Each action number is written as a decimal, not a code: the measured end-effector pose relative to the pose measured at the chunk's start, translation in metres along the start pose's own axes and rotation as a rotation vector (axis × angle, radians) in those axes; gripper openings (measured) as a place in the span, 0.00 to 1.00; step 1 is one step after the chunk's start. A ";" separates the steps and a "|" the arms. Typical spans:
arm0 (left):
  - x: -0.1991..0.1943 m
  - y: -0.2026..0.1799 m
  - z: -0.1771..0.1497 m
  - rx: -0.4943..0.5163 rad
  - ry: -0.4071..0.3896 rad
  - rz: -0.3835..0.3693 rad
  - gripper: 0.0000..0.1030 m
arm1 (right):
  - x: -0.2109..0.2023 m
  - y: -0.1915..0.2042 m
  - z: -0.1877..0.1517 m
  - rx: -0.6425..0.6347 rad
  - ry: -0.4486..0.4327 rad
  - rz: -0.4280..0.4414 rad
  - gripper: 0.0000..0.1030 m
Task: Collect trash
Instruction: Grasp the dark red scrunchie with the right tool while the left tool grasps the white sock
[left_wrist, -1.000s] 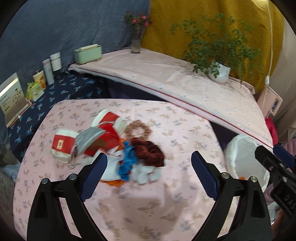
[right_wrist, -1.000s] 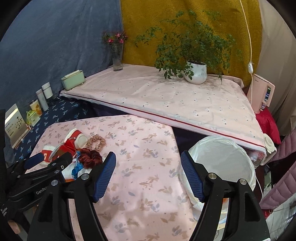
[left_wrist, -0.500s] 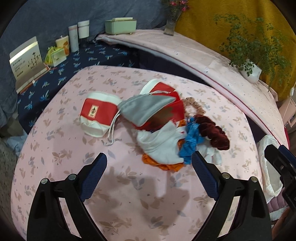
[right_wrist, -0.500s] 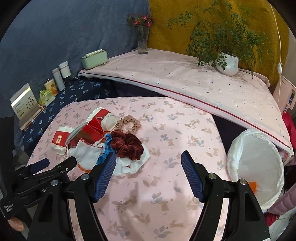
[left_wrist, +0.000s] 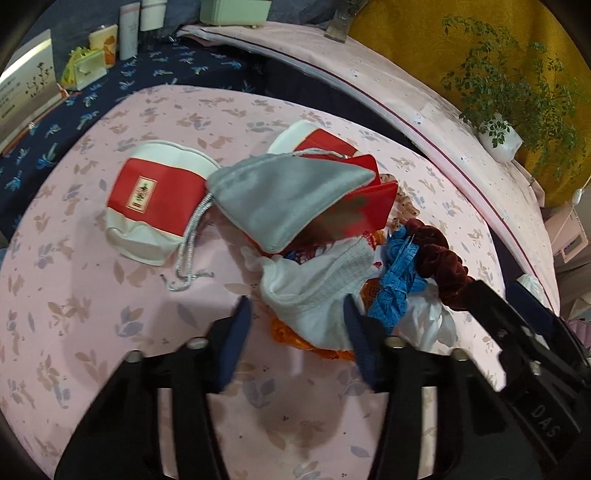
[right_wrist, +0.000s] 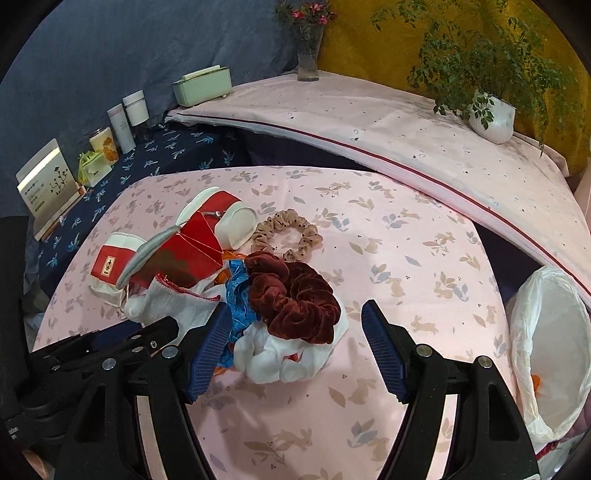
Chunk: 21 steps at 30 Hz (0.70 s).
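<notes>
1. Pink rabbit-print counter (right_wrist: 406, 258) carrying a heap of clutter toward its left side, away from the far edge.
2. In the heap: white sock (left_wrist: 317, 291), orange wrapper (left_wrist: 291, 338) under it, blue scrap (left_wrist: 397, 288), dark red scrunchie (right_wrist: 295, 295), white cloth (right_wrist: 280, 360), grey pouch (left_wrist: 280, 199), red card (right_wrist: 184, 254).
3. Red-and-white pouch (left_wrist: 155, 203) lying at the left of the heap, cord trailing toward the near edge.
4. Second red-and-white pouch (right_wrist: 229, 214) tipped at the back of the heap, beige scrunchie (right_wrist: 286, 236) just beside it on the right.
5. Left gripper (left_wrist: 297, 325) pointing down at the near side of the heap, jaws closing, with the sock and the orange wrapper between them; pads not clearly pressing yet.
6. Right gripper (right_wrist: 295, 332) hovering over the dark red scrunchie and white cloth, jaws wide, gripping nothing.
7. White bin bag (right_wrist: 554, 350) open off the right edge of the counter, a bit of orange inside.
8. Beyond the far edge: potted plant (right_wrist: 491, 114), flower vase (right_wrist: 308, 55), green box (right_wrist: 203, 85).
</notes>
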<state>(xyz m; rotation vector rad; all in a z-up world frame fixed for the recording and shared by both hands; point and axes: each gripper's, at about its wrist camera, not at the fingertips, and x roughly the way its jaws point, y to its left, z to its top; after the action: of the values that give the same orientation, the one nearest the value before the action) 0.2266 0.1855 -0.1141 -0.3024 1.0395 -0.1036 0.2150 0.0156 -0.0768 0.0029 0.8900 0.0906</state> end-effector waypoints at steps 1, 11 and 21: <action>0.003 0.001 0.000 -0.003 0.014 -0.013 0.26 | 0.004 0.002 0.000 -0.004 0.005 0.000 0.66; -0.013 -0.005 -0.001 0.006 -0.011 -0.038 0.09 | 0.023 0.001 -0.005 -0.020 0.066 0.017 0.22; -0.065 -0.046 0.009 0.066 -0.108 -0.082 0.08 | -0.042 -0.024 0.016 0.014 -0.063 0.025 0.18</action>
<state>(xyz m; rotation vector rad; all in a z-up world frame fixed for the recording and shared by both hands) 0.2035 0.1586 -0.0421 -0.2871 0.9151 -0.1928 0.2028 -0.0115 -0.0354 0.0297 0.8282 0.1074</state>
